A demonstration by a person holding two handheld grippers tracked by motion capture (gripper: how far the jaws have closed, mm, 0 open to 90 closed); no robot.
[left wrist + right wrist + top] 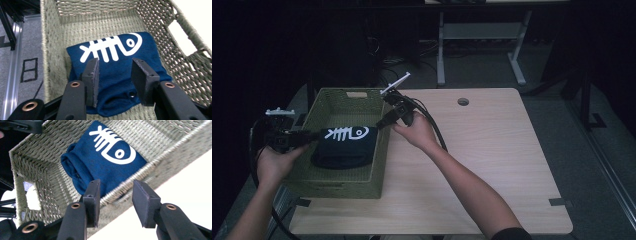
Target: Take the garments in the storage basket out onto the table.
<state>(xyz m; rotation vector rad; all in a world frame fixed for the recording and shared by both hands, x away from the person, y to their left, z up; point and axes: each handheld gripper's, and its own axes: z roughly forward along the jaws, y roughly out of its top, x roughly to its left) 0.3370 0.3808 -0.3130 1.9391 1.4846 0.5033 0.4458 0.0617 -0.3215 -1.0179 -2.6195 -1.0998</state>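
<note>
Folded navy cloth [344, 146] w/ white fishbone print lies inside woven basket [379, 165] on desk [492, 150]. Left gripper [113, 82] above cloth, jaws apart; right gripper [116, 203] over basket rim, jaws apart, both empty.

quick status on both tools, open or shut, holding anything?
Left tool: open, empty, over the folded shirt in the basket.
Right tool: open, empty, at the basket rim.

You're in a lab or office | pale wood desk [492, 150] with cable hole [463, 101] | grey carpet [592, 170] | white-framed desk [477, 35] behind
</note>
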